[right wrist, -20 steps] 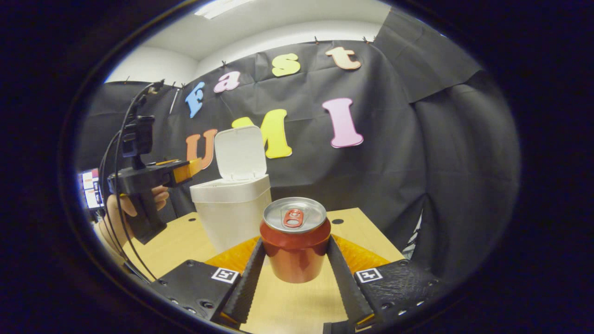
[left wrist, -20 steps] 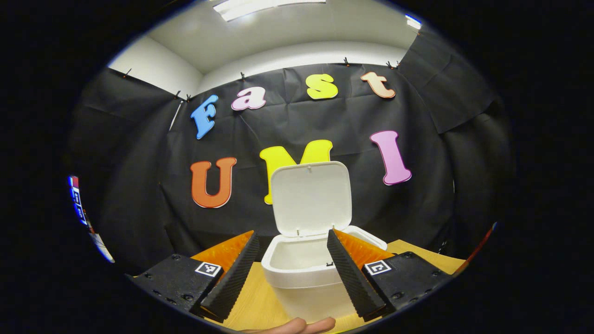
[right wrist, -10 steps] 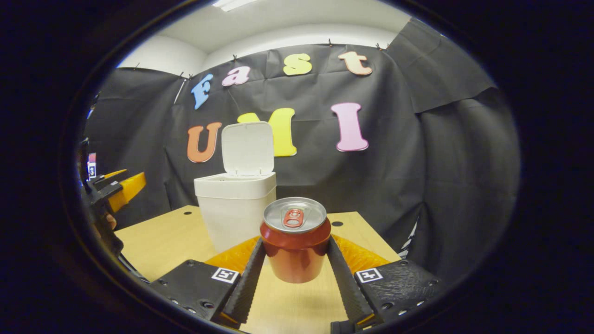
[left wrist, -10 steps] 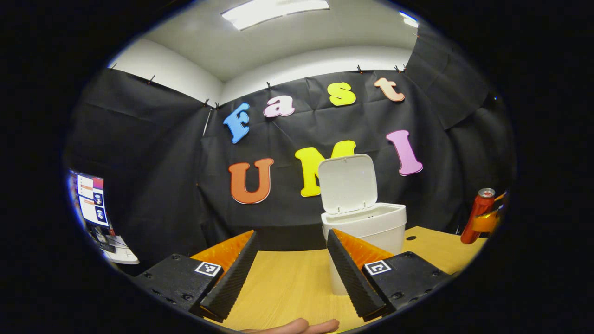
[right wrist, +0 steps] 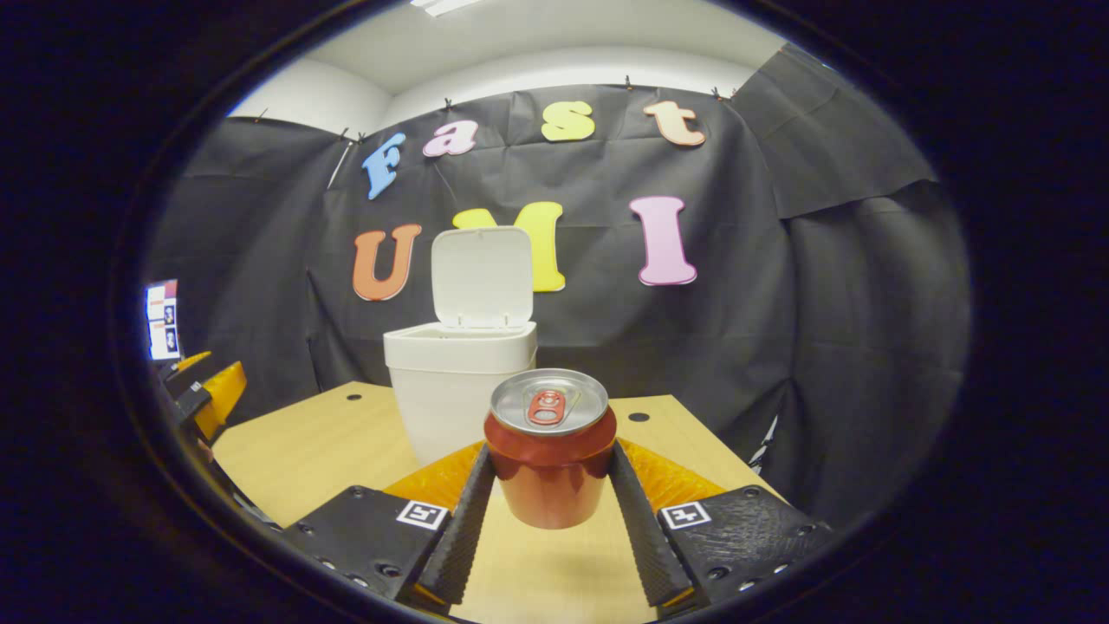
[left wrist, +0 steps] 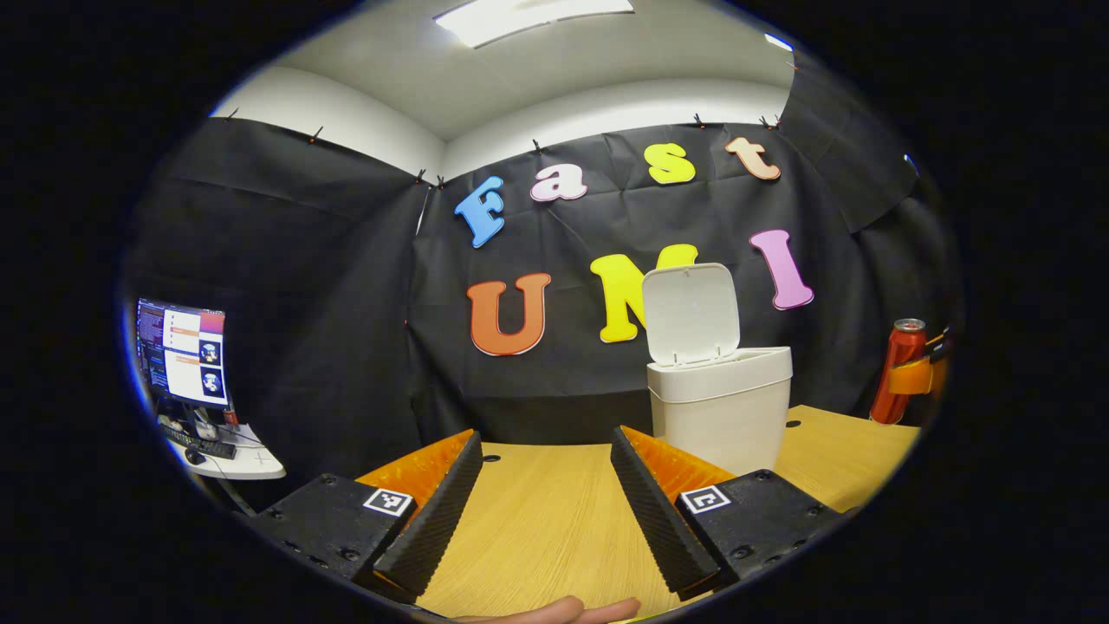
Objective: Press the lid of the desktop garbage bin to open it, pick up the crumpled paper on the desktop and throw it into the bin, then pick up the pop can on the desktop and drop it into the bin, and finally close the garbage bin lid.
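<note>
Left gripper view: monitor (left wrist: pixel 184 351) on a small side desk at far left. Left gripper (left wrist: pixel 544 511) low over the wooden table (left wrist: pixel 537 520), jaws apart, nothing between them. A fingertip (left wrist: pixel 554 612) at the bottom edge. Garbage bin (left wrist: pixel 721 407) right of centre, lid (left wrist: pixel 690 312) standing upright, open. Pop can (left wrist: pixel 898 371) at far right, held up by the other gripper.

Right gripper view: left gripper at the left edge. Bin mid-table, open. Right gripper (right wrist: pixel 548 511) with jaws clamped on the upright can, lifted clear of the table just in front of the bin.
</note>
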### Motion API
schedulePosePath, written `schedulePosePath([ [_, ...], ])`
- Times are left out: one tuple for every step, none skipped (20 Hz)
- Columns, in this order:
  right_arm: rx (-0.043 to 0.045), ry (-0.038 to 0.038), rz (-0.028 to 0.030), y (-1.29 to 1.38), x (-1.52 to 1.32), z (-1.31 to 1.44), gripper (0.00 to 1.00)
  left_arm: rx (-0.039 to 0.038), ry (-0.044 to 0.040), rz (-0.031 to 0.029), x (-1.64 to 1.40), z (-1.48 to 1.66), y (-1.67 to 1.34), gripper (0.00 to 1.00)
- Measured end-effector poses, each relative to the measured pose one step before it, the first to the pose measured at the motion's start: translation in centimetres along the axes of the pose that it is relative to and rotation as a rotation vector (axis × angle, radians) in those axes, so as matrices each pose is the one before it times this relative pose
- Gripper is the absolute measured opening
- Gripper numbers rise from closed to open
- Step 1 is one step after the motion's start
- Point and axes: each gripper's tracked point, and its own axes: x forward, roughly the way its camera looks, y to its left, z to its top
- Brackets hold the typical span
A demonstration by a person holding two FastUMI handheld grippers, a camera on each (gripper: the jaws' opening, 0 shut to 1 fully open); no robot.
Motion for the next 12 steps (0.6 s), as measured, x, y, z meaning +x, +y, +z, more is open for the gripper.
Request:
schedulePosePath([
  [0.00498, -0.00045, 0.02241, 1.101, -0.418, 0.575, 0.74, -0.01896, 0.01091, -0.00986, 0.108, -0.171, 0.073, 0.96],
  [-0.00225, -0.00074, 0.01512, 0.777, -0.150, 0.751, 0.73, -0.02415, 0.01693, -0.01304, 0.052, -0.430, -0.268, 0.95],
  [-0.00847, 0.00129, 0.01015, 0.547, 0.041, 0.704, 0.74, -0.01993, 0.01872, -0.00971, 0.091, -0.421, -0.127, 0.96],
  [-0.01057, 0.00423, 0.01090, 0.645, 0.130, 0.704, 0.74, -0.00892, 0.01311, -0.00265, 0.053, -0.232, 0.066, 0.96],
  [-0.00676, 0.00786, 0.00652, 0.431, 0.306, 0.563, 0.74, 0.00295, 0.00490, 0.00211, 0.010, -0.019, 0.251, 0.96],
  [-0.00720, 0.00851, 0.01323, 0.676, 0.409, 0.720, 0.74, 0.00927, -0.00247, 0.00461, 0.058, 0.097, 0.375, 0.96],
  [-0.01137, 0.00748, 0.01064, 0.715, 0.440, 0.766, 0.74, 0.00444, 0.00187, 0.00308, 0.032, -0.101, 0.262, 0.96],
  [-0.01382, 0.00558, 0.00167, 0.391, 0.430, 0.872, 0.74, -0.00258, 0.00614, -0.00244, 0.218, -0.304, 0.089, 0.96],
  [-0.00489, -0.00293, 0.01018, 0.590, 0.435, 1.390, 0.75, -0.00864, 0.00279, 0.00366, 0.001, -0.065, 0.339, 0.96],
  [-0.00906, -0.00116, 0.01037, 0.564, 0.469, 1.051, 0.69, -0.01294, -0.00089, 0.01064, 0.083, 0.065, 0.415, 0.96],
  [-0.02231, 0.00323, -0.00160, 0.201, 0.667, 1.035, 0.70, -0.01477, 0.00477, 0.00750, 0.112, -0.003, 0.363, 0.96],
  [-0.01117, -0.00354, -0.01017, -0.105, 0.708, 1.265, 0.70, -0.01199, 0.00843, 0.00124, 0.200, -0.271, 0.178, 0.96],
])
